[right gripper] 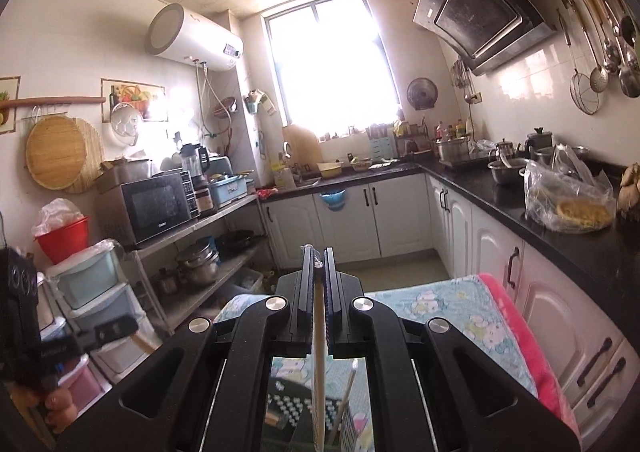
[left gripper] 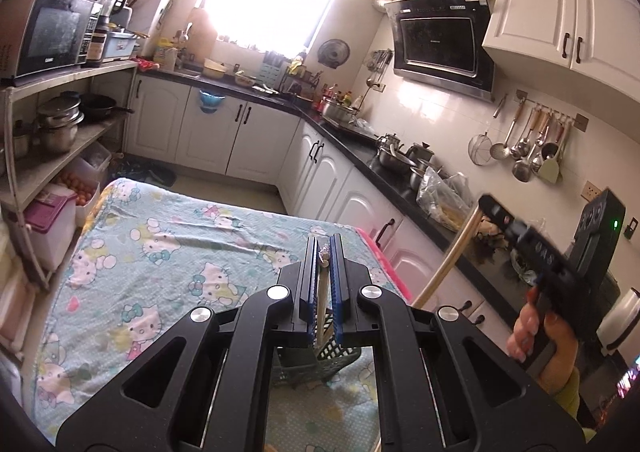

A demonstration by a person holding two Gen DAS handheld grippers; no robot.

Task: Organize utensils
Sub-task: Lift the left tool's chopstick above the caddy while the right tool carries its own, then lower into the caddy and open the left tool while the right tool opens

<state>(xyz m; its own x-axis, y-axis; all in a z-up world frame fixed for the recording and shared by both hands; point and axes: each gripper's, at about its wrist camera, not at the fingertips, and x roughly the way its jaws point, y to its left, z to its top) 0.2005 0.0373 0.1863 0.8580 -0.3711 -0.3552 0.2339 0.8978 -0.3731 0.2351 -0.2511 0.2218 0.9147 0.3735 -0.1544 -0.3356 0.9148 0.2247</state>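
Note:
My left gripper (left gripper: 325,248) is shut on a thin wooden utensil handle (left gripper: 322,304) that runs down between its blue pads toward a dark perforated basket (left gripper: 316,364) on the table. My right gripper (right gripper: 318,258) is shut on another pale wooden handle (right gripper: 319,352), which hangs down over the same basket (right gripper: 288,408). A second stick (right gripper: 345,392) leans in the basket. In the left wrist view the right gripper (left gripper: 490,208) is up at the right, holding that long wooden handle (left gripper: 448,260). The left gripper (right gripper: 116,328) shows at the left edge of the right wrist view.
The table has a Hello Kitty cloth (left gripper: 160,252) with a pink edge (right gripper: 520,324). White cabinets and a black counter (right gripper: 540,228) with pots and a plastic bag (right gripper: 568,196) run along the right. Shelves with a microwave (right gripper: 156,208) stand at the left.

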